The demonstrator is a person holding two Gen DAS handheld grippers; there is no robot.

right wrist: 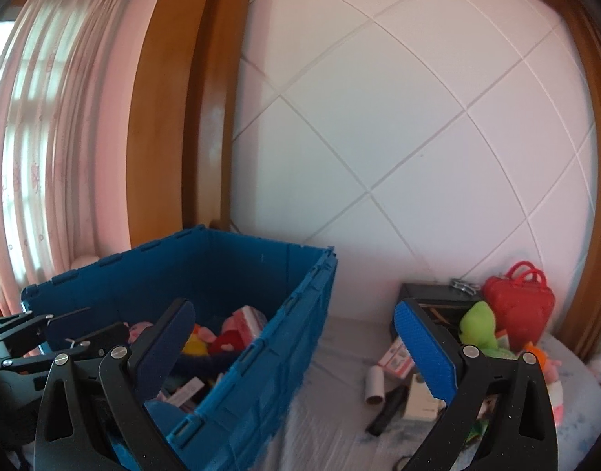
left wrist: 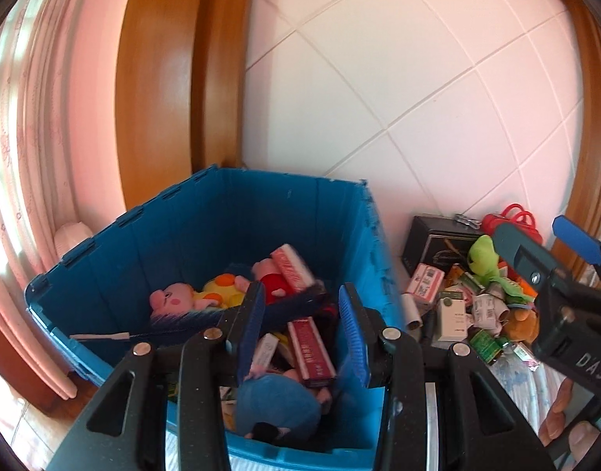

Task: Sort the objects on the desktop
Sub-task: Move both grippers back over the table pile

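Left claw point(left wrist: 300, 314) released, empty, above open blue plastic crate point(left wrist: 206, 212). Right claw point(right wrist: 300, 353) released, empty. Risk: claws colliding near crate rim, toppling pile.

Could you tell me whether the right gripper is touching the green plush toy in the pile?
Apart. The right wrist view shows the right gripper wide open and empty, raised before the pile, with the green plush toy lying beyond its blue pad.

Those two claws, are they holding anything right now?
No. The left claw hangs open over the blue bin with nothing pinched, and the right claw gapes wide and empty.
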